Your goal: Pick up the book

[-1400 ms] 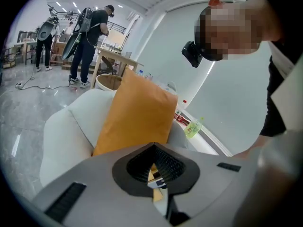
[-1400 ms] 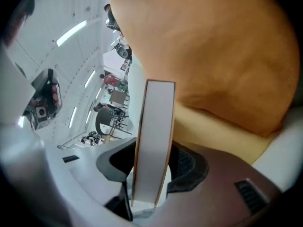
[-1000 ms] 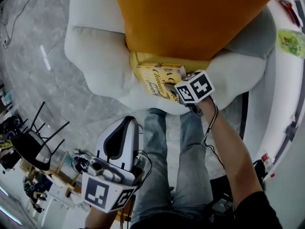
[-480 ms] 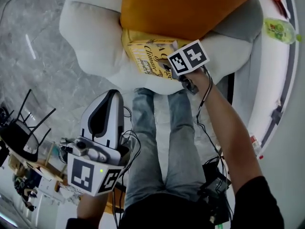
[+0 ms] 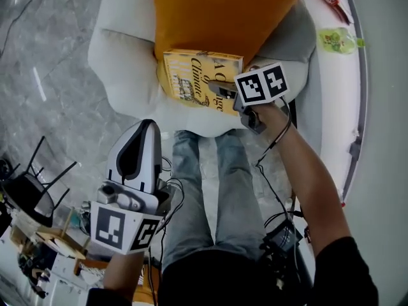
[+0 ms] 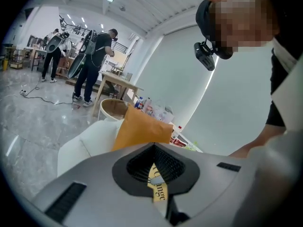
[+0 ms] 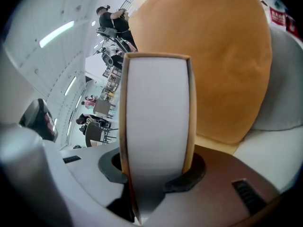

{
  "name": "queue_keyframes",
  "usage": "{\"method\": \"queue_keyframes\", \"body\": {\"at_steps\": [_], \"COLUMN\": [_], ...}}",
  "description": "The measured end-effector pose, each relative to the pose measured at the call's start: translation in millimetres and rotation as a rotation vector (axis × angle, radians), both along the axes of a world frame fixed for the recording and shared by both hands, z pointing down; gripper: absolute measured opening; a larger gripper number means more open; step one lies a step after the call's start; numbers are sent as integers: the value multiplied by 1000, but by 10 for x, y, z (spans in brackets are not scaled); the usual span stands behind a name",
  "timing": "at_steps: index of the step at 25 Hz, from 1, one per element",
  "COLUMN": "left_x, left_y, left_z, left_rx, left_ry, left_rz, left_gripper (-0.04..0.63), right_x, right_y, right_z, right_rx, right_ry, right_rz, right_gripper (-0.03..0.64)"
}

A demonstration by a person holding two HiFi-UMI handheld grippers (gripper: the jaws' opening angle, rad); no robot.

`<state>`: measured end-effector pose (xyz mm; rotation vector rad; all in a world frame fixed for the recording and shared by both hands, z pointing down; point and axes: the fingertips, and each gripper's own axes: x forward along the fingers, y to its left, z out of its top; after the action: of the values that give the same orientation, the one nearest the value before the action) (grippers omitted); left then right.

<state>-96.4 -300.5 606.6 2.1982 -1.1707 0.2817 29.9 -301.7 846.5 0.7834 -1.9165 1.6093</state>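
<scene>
Change: the book (image 5: pixel 191 75) was tucked under the front edge of the orange cushion (image 5: pixel 223 11); now it is clear of it and raised off the seat, with the whole cover showing.
Right gripper (image 5: pixel 220 91): higher than before. Its jaws have just been closing and are clamped on the book's near right corner, the white page edges between them.
Left gripper (image 5: pixel 148 126): jaws together but for a slit, nothing in them, held over the person's lap, well apart from the book.
Book's lie: yellow cover facing up. From the head view its longer visible side runs left to right, slightly tilted, with the title's top toward the cushion.
Around: a white armchair (image 5: pixel 121 50) beneath, the cushion just behind the book, and the person's legs (image 5: pixel 210 190) in front.
Further off: a green packet (image 5: pixel 336 40) on the white ledge at right and a black chair (image 5: pixel 29 193) at left.
</scene>
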Motion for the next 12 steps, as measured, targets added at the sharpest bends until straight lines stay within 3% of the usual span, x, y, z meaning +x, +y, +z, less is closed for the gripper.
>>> {"method": "queue_keyframes", "body": {"at_steps": [7, 12], "left_x": [12, 267], "left_y": [-69, -114], "left_z": [-654, -1015], "left_rx": [95, 141], "left_ry": [-19, -41], "left_rz": [15, 40], "left_gripper": [9, 9], "right_x": [146, 462], "right_y": [-234, -552], "right_z": [-996, -1913], "right_rx": [128, 288], "right_ry": [-79, -132], "right_rz": [74, 161], "right_gripper": [152, 152]}}
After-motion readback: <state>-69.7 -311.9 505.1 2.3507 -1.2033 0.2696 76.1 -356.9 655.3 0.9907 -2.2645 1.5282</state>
